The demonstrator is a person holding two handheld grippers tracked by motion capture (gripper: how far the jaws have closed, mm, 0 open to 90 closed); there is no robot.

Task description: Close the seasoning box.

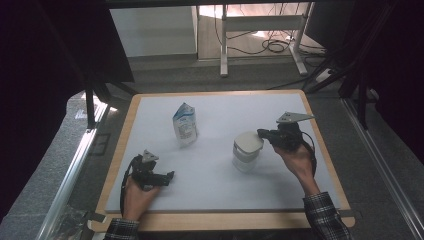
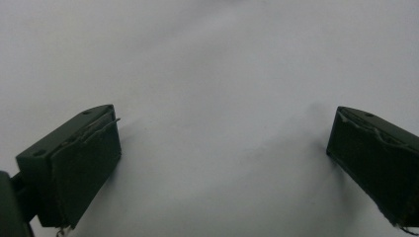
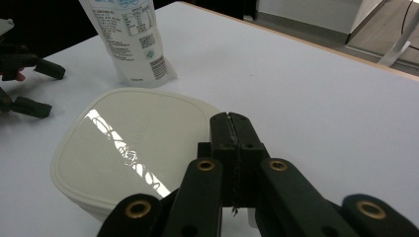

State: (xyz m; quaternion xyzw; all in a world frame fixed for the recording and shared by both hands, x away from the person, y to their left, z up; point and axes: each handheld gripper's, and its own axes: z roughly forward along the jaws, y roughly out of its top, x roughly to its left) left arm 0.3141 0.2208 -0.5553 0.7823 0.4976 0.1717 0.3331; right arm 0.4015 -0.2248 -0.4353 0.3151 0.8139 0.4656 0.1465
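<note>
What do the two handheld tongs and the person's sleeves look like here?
Both tongs, left and right, are black, with flat rectangular padded jaws, brass-ringed pivots, a grey three-cornered plate on top and a black trailing cable. The sleeves are dark plaid with buttoned-looking cuffs.

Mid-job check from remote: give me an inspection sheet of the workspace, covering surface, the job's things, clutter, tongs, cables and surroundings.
Surface: white table with a wood edge, bare around the things.
Job's things: white lidded tub, lid on; upright pouch standing apart from it, farther back and to the left.
Clutter: nothing seen.
Tongs: right tongs shut, tips at the tub lid's edge; whether they pinch it I cannot tell. Left tongs wide open over bare table, holding nothing.
Cables: one trails from each tong along the hand; more lie coiled on the floor beyond the table.
Surroundings: white desk frame behind, dark curtains at both sides, grey carpet.
</note>
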